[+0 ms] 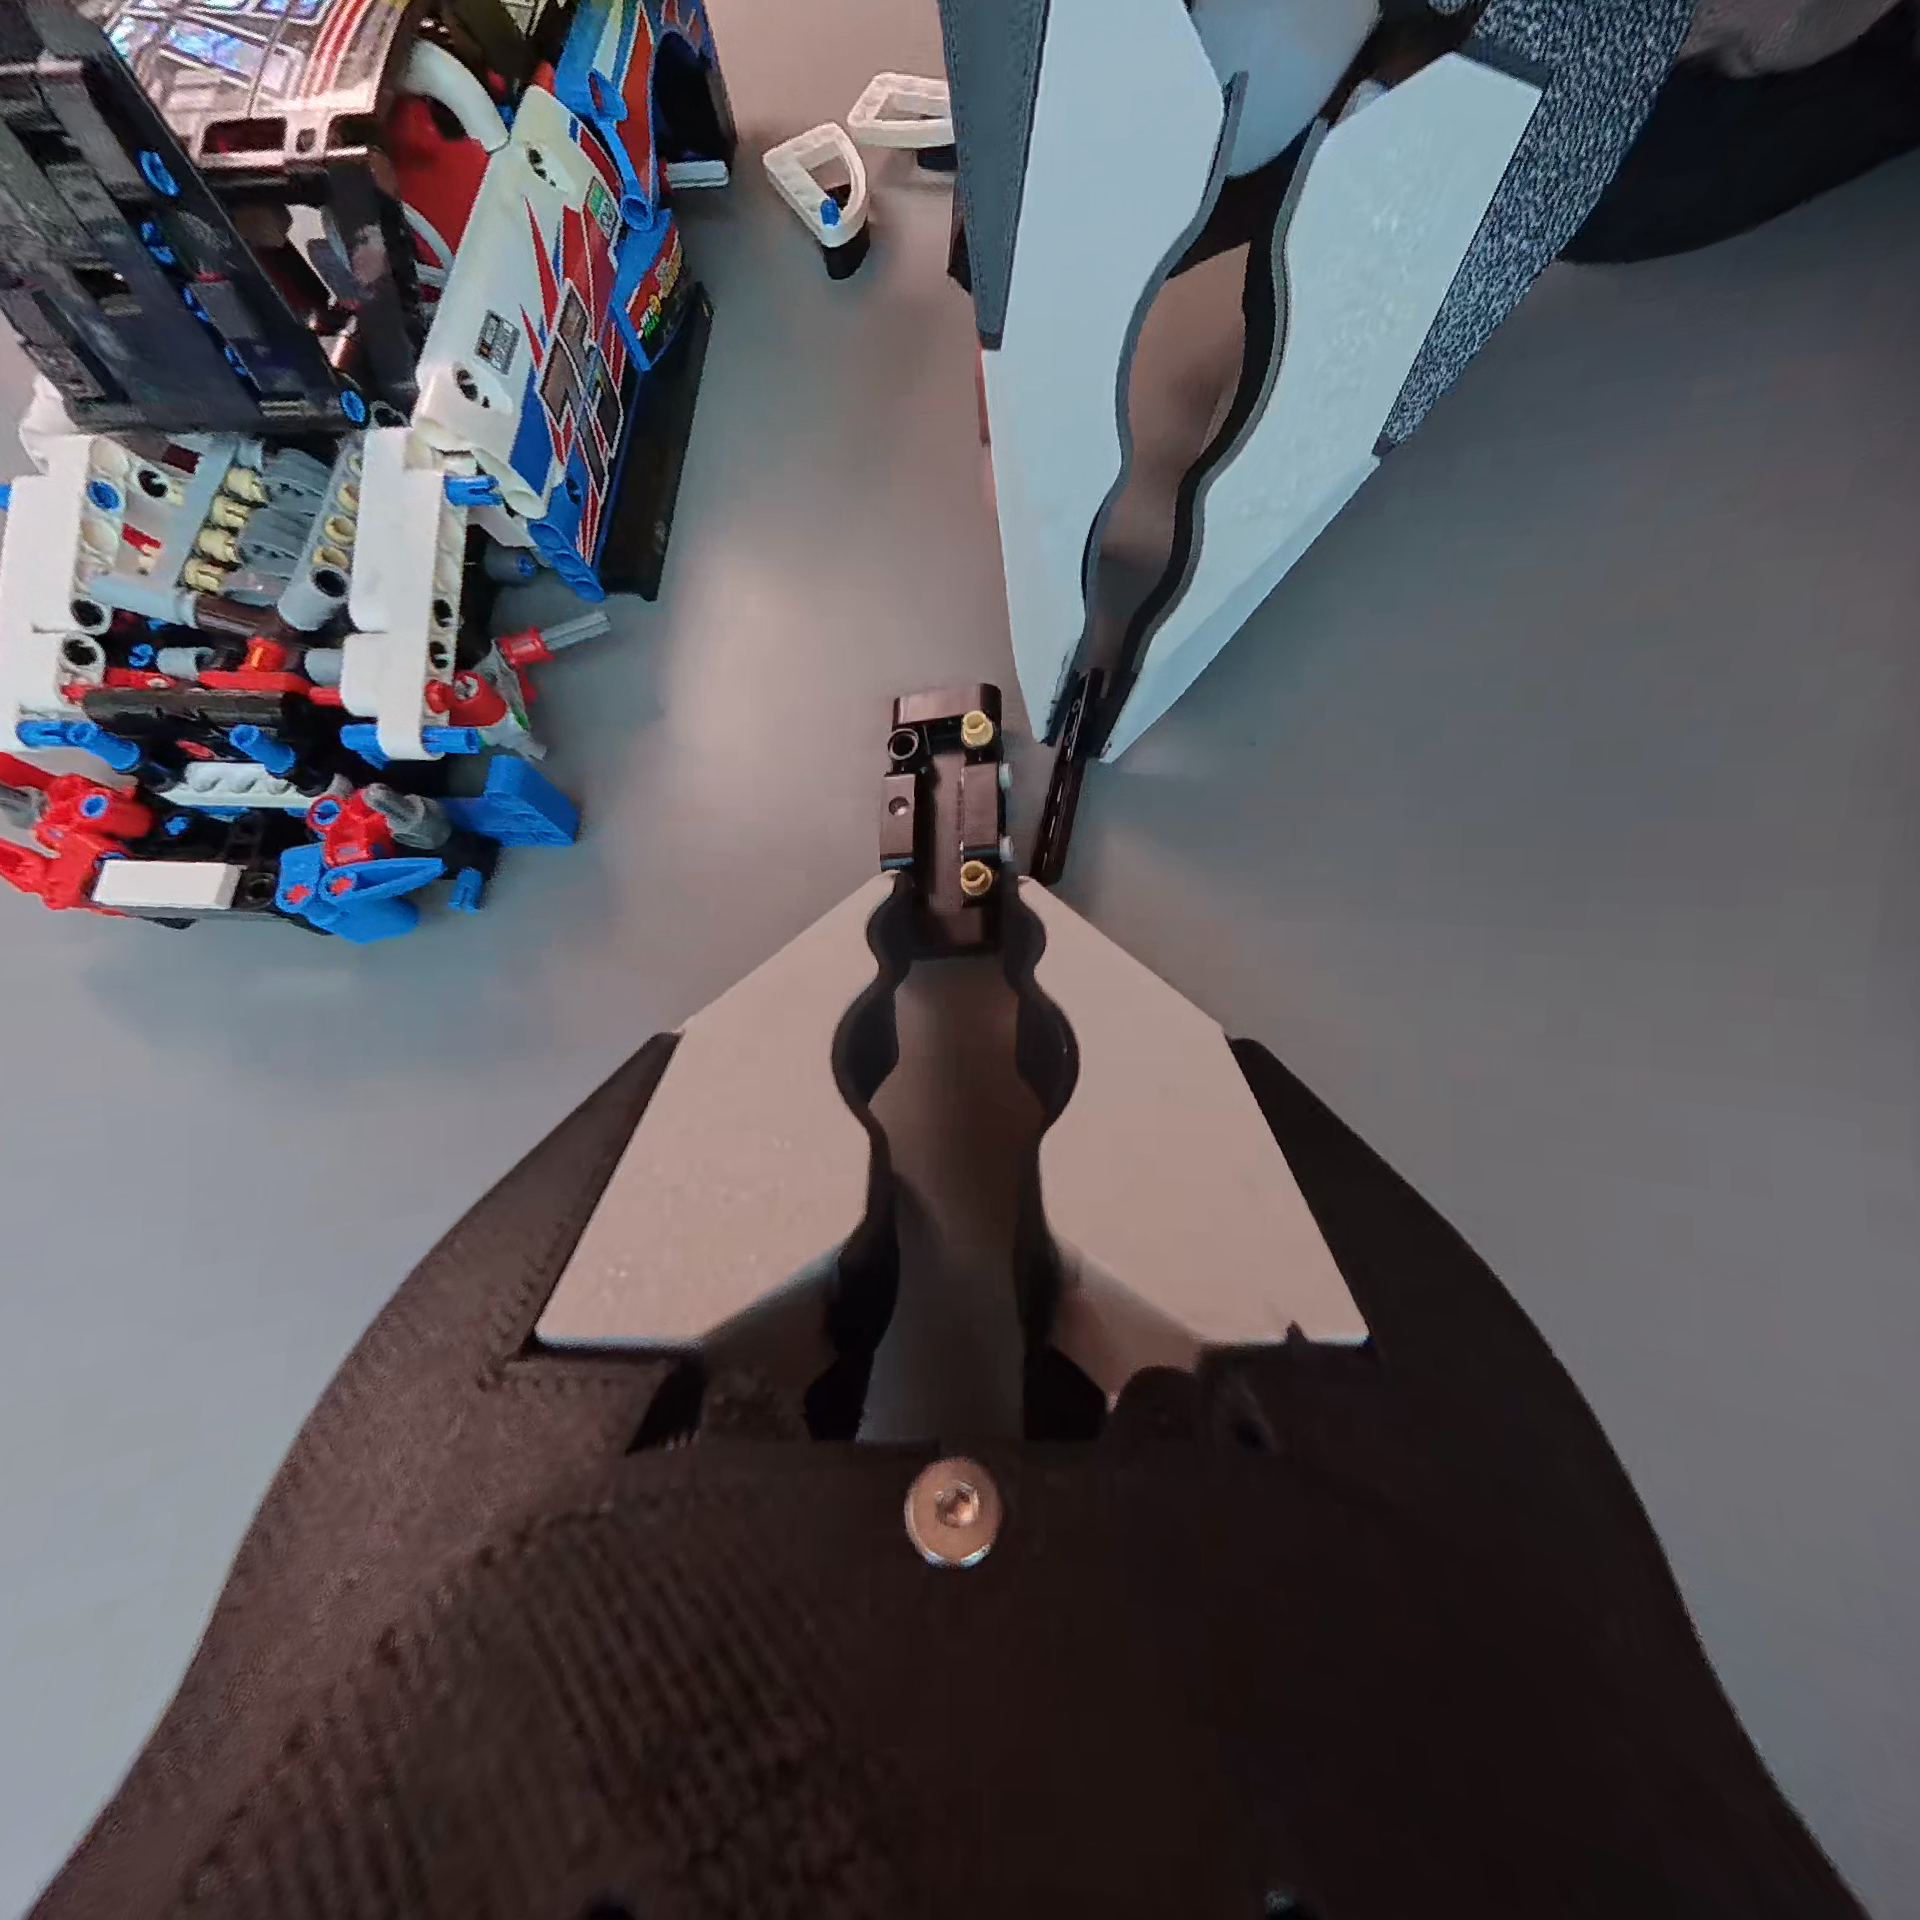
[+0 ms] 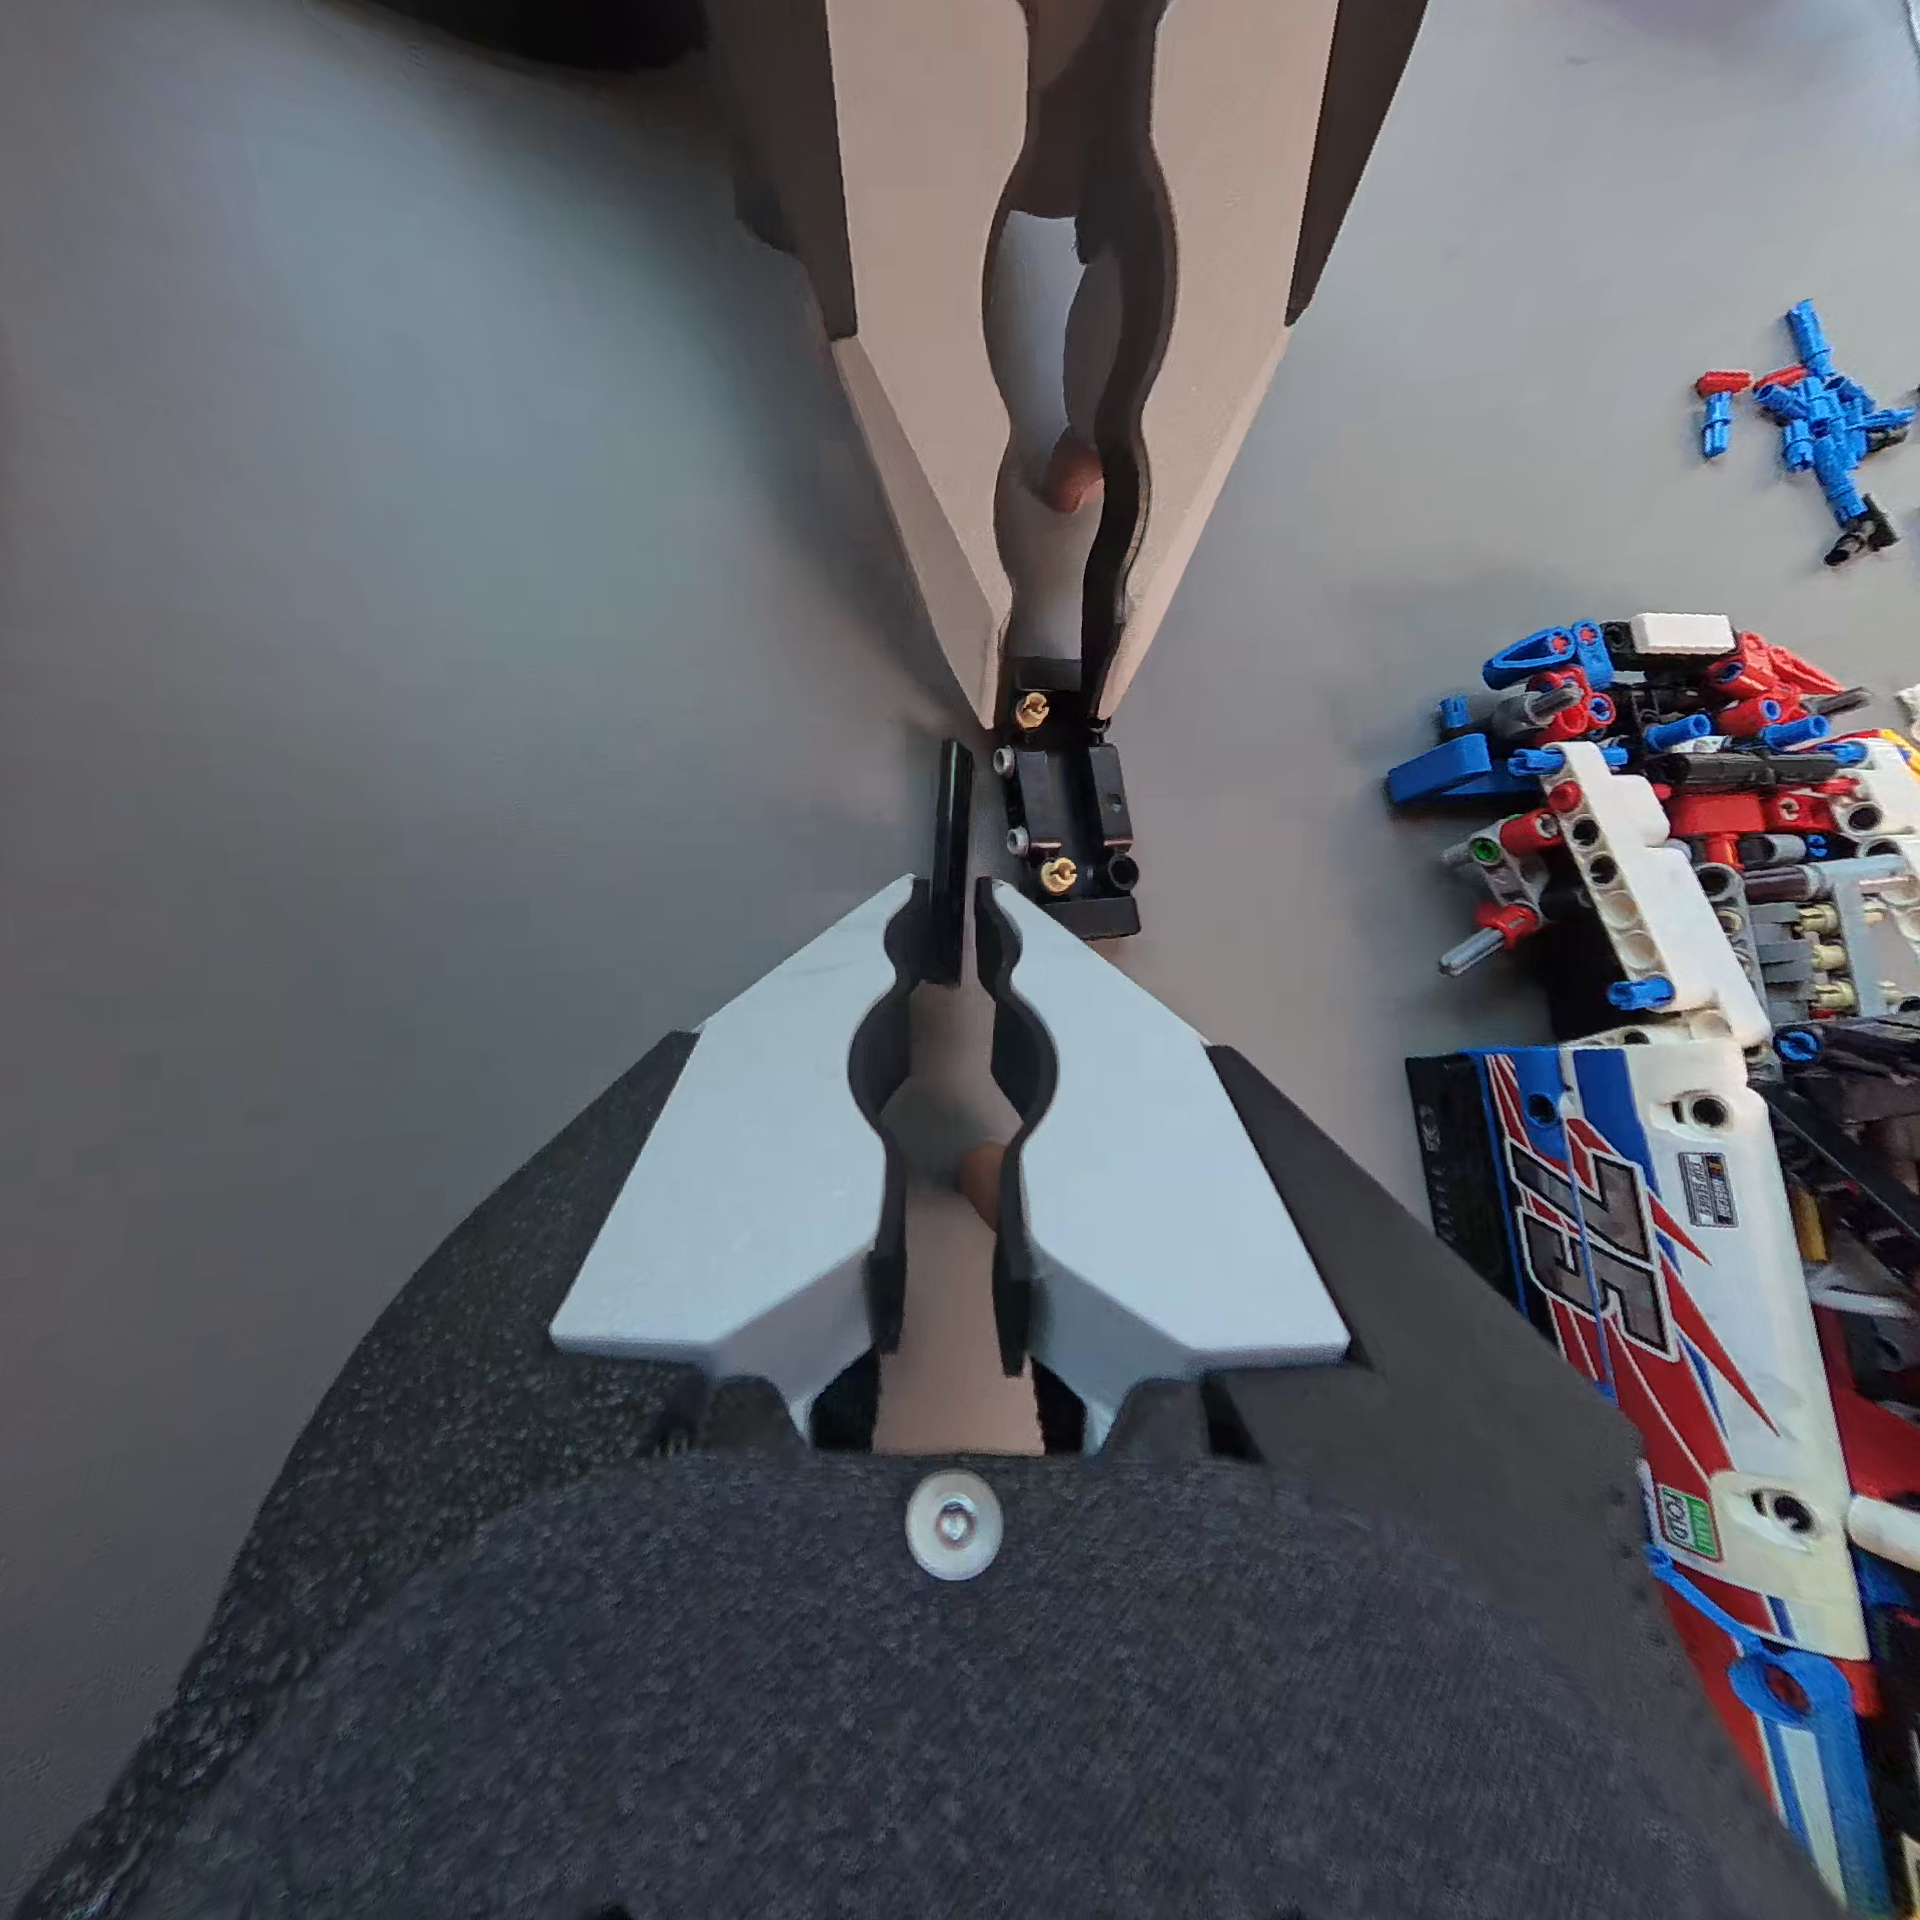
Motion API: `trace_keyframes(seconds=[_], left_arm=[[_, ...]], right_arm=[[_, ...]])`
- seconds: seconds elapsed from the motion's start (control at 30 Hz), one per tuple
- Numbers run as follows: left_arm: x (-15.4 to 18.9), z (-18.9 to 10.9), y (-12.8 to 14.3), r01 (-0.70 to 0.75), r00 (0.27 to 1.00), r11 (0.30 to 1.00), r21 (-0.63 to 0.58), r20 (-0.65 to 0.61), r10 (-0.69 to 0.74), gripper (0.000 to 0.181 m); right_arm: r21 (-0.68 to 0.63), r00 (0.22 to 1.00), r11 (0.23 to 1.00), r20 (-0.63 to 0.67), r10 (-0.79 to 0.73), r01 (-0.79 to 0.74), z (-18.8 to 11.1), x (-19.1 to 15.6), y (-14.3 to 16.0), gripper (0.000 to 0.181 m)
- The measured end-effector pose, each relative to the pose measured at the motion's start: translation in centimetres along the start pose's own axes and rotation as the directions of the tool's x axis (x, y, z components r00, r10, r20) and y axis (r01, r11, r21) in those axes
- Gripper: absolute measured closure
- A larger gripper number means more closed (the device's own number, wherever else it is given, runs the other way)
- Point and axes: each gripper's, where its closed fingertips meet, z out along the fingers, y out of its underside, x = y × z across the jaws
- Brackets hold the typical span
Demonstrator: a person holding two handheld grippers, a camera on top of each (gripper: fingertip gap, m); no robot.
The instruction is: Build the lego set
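In the left wrist view my left gripper [image 1: 956, 891] is shut on the near end of a small black lego sub-assembly [image 1: 940, 800] with tan pins, held just above the grey table. My right gripper [image 1: 1081, 732] comes in from the top right, shut on a thin black beam [image 1: 1062, 810] that hangs close beside the sub-assembly's right side. In the right wrist view my right gripper [image 2: 948, 896] grips the beam [image 2: 951, 831] upright. The left gripper [image 2: 1047, 709] points in from the top with the sub-assembly [image 2: 1070, 821] just right of the beam. Whether beam and sub-assembly touch is unclear.
A large partly built red, white and blue lego car [image 1: 436, 468] lies on the table to the left, and it also shows in the right wrist view [image 2: 1683, 1039]. Loose white pieces [image 1: 821, 182] lie beyond it. A pile of blue pins [image 2: 1818, 426] lies at the far right. The tips of both grippers are at nearly the same place.
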Motion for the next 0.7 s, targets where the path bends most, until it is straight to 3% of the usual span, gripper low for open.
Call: trace_keyframes(seconds=[0.2, 0.5, 0.7], left_arm=[[0.3, 0.0, -0.2, 0.038, 0.999, 0.999, 0.011, -0.031, -0.038, 0.167], [0.0, 0.5, 0.0, -0.127, 0.99, 0.992, -0.013, 0.065, 0.127, 0.166], [0.3, 0.4, -0.2, -0.055, 0.998, 0.998, -0.002, 0.013, 0.055, 0.167]], right_arm=[[0.036, 0.999, 0.998, 0.031, 0.043, -0.044, -0.9, 0.4, 0.1, 0.171], [-0.009, 0.997, 1.0, 0.071, -0.019, 0.02, -1.3, -0.7, 0.9, 0.171], [-0.059, 0.995, 0.998, 0.095, 0.016, -0.01, -0.4, -0.5, 0.8, 0.173]])
